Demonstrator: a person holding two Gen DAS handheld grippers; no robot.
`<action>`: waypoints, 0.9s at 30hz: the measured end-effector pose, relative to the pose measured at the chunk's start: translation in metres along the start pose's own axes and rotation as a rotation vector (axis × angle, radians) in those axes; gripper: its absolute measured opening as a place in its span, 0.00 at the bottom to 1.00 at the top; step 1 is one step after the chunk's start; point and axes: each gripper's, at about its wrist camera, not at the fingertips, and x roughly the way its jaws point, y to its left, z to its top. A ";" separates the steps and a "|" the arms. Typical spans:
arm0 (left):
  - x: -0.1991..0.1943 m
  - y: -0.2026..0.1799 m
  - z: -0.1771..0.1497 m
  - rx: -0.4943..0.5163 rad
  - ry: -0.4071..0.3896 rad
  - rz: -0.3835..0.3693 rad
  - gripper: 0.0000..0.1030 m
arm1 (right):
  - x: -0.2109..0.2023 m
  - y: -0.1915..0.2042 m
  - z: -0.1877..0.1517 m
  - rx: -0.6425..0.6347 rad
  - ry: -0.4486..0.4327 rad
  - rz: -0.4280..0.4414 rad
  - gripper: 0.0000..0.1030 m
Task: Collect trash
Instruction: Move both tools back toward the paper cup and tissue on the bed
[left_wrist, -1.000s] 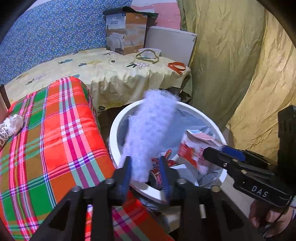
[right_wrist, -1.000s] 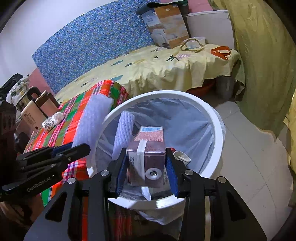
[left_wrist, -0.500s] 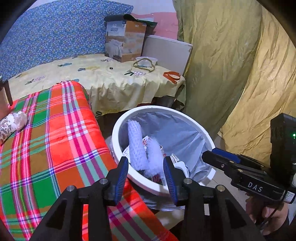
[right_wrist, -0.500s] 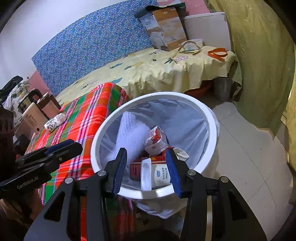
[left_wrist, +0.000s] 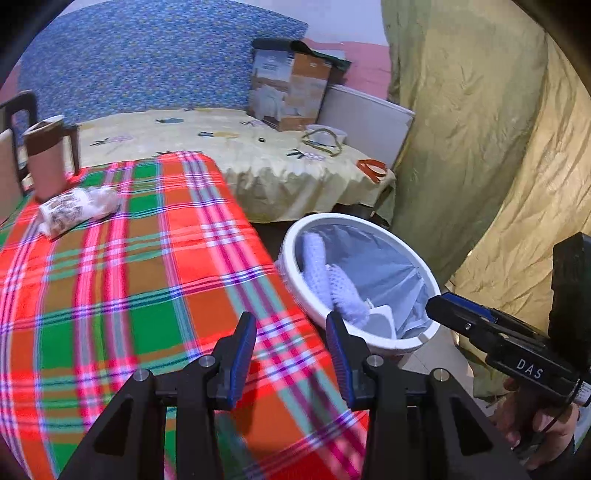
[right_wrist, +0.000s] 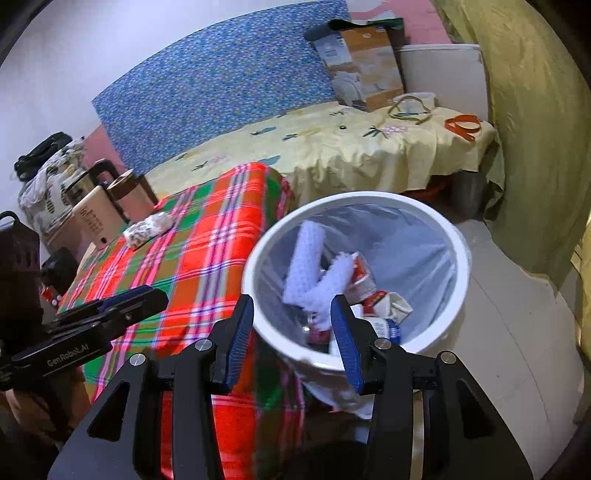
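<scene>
Beside the bin's (right_wrist: 454, 236) rim, both claws (left_wrist: 291, 341) (right_wrist: 291, 328) gape, seemingly empty, over plaid cloth (left_wrist: 129, 280).

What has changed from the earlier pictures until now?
The left gripper let go of the white foam wrap and the right gripper let go of the carton; both now lie in the white bin. Both grippers are open, holding nothing, and have drawn back toward the plaid cloth. The crumpled wrapper on it has not moved.
</scene>
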 end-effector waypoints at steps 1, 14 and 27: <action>-0.004 0.003 -0.002 -0.005 -0.005 0.009 0.38 | 0.000 0.003 0.000 -0.007 0.001 0.008 0.45; -0.058 0.046 -0.023 -0.070 -0.075 0.129 0.38 | 0.007 0.056 -0.007 -0.084 0.022 0.123 0.45; -0.087 0.078 -0.037 -0.133 -0.108 0.216 0.38 | 0.014 0.088 -0.014 -0.140 0.074 0.168 0.45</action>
